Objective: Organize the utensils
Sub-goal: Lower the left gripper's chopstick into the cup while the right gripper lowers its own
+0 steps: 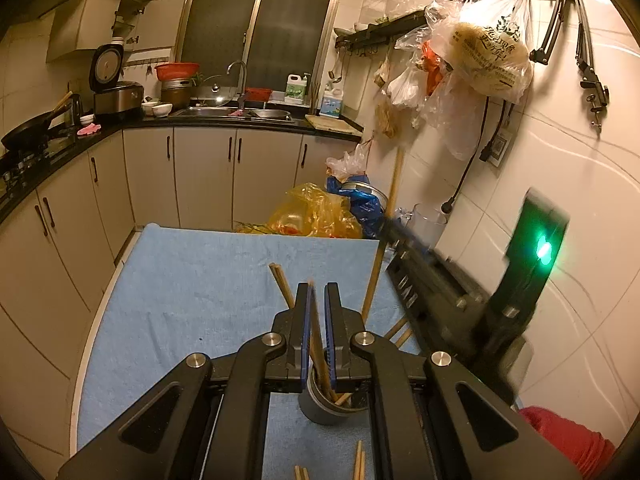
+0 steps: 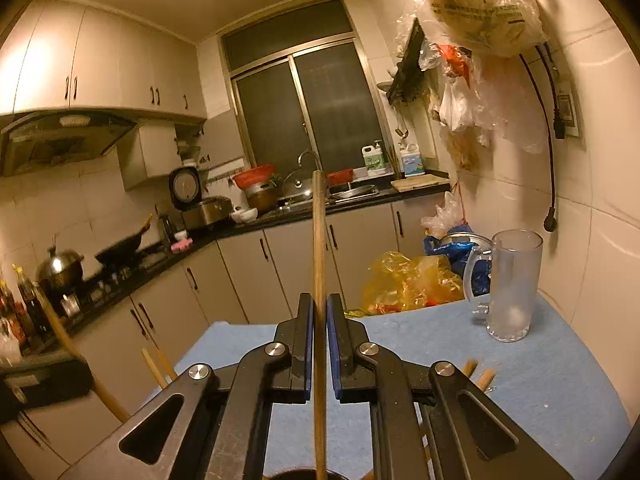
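A blue towel [image 1: 192, 288] covers the table, with loose wooden chopsticks [image 1: 282, 286] lying on it around a grey holder cup [image 1: 320, 410] at the near edge. A glass mug [image 2: 510, 286] stands far right; kitchen cabinets [image 1: 204, 172] and a sink [image 1: 236, 112] lie beyond. The left gripper [image 1: 318, 292] is clamped narrow on one chopstick [image 1: 318, 332] whose lower end sits in the cup. The right gripper [image 2: 319, 308] pinches a second chopstick [image 2: 318, 240], upright above the cup's rim.

dim warm indoor light, heavy fisheye warp, dark corners, slight blur.
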A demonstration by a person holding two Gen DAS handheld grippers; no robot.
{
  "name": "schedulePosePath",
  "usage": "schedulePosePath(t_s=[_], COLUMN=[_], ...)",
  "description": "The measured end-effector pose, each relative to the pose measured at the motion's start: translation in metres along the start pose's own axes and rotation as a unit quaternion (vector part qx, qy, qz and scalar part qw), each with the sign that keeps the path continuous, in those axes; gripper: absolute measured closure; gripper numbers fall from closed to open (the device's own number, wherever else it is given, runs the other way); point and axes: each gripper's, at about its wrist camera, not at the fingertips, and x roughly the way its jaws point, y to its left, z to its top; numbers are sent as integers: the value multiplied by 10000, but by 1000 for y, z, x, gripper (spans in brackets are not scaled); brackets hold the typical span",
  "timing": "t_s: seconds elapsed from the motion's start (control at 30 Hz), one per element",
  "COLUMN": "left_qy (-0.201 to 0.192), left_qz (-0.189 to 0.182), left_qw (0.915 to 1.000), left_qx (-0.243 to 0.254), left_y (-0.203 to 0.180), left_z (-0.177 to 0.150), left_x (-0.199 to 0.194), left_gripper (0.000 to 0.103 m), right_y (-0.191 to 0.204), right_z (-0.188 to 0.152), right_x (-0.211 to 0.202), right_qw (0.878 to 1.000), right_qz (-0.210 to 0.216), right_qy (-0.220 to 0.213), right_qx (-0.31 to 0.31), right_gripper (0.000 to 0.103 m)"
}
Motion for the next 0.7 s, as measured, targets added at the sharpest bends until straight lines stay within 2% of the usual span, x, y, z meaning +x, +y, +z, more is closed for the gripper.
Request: schedulePosePath(t_s=[0.1, 0.4, 0.57, 0.7], left_qy=[5, 32, -6, -29], left_qz=[-43, 27, 23, 66], left_qw=[10000, 9999, 9999, 9998], left_qx=[-48, -120, -137, -168], left_y=[2, 8, 6, 5], left_z=[0, -3, -3, -9], left_x=[1, 3, -7, -20], left_gripper=[97, 97, 96, 96], right_y=[2, -4, -12, -23], right_z=[8, -20, -19, -9], right_x=[-4, -3, -18, -46], right_qw=[9999, 9980, 9975, 9972], right_qz=[75, 218, 245, 360], right_qy=[-66, 598, 660, 603], right_qx=[-85, -68, 19, 242], right_gripper=[95, 95, 86, 80])
